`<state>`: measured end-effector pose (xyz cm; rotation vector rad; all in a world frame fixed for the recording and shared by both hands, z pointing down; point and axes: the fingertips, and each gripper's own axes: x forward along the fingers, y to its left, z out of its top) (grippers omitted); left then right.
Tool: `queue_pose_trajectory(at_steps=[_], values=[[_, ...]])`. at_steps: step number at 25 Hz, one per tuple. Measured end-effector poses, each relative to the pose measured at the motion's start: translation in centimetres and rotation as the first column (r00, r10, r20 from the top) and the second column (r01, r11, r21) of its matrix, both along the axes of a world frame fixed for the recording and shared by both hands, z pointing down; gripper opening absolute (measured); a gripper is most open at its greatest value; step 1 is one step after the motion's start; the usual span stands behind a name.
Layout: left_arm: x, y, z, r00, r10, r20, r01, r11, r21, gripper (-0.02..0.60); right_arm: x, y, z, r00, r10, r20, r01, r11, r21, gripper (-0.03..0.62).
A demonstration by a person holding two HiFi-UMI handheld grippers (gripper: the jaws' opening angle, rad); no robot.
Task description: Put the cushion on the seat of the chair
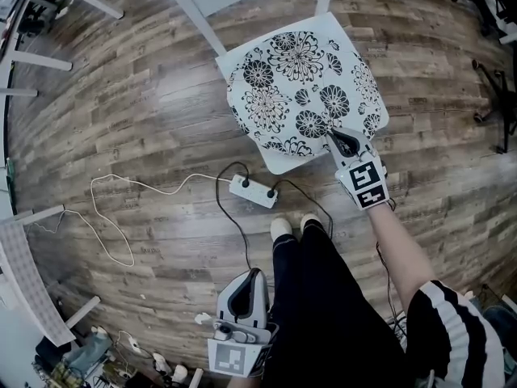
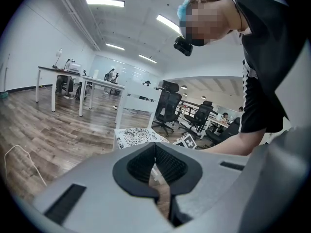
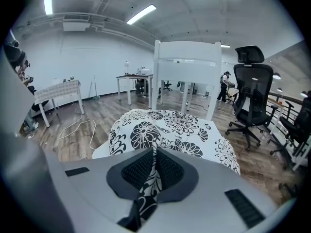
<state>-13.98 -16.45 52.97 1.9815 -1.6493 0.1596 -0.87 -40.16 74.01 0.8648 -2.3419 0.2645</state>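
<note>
Right claw (image 1: 345, 141) is clamping the near right edge of the cushion (image 1: 299, 83). In the right gripper view a fold of the flowered fabric is running straight between the pads. Left claw (image 1: 245, 296) is hanging at the bottom centre of the head view, jaws together, gripping nothing.

Cushion is lying on the seat of the chair (image 1: 281, 165) at upper centre, skewed. It seems to be overhanging the seat's left side, while the near seat corner is showing bare.

Handling, my read: light, soft, floppy. The edge is bunching where it is being pinched, so it is going to drape and sag rather than move as one stiff piece. Cloth cover is looking grippy, nothing fragile.

Best hold is looking like a corner or the thick edge, pinched deep. Dragging by thin fabric alone is risking the cover sliding over the filling.
</note>
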Motion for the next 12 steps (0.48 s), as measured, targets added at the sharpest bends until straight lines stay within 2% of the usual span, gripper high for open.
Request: queue_pose_trajectory(at_steps=[12], values=[[-0.2,-0.7,0.3,1.0,-0.002,-0.001,0.002,1.0,-0.004,0.006,-0.4,-0.8,1.9,1.0,-0.013,-0.022,0.012,1.0,-0.024,0.031]])
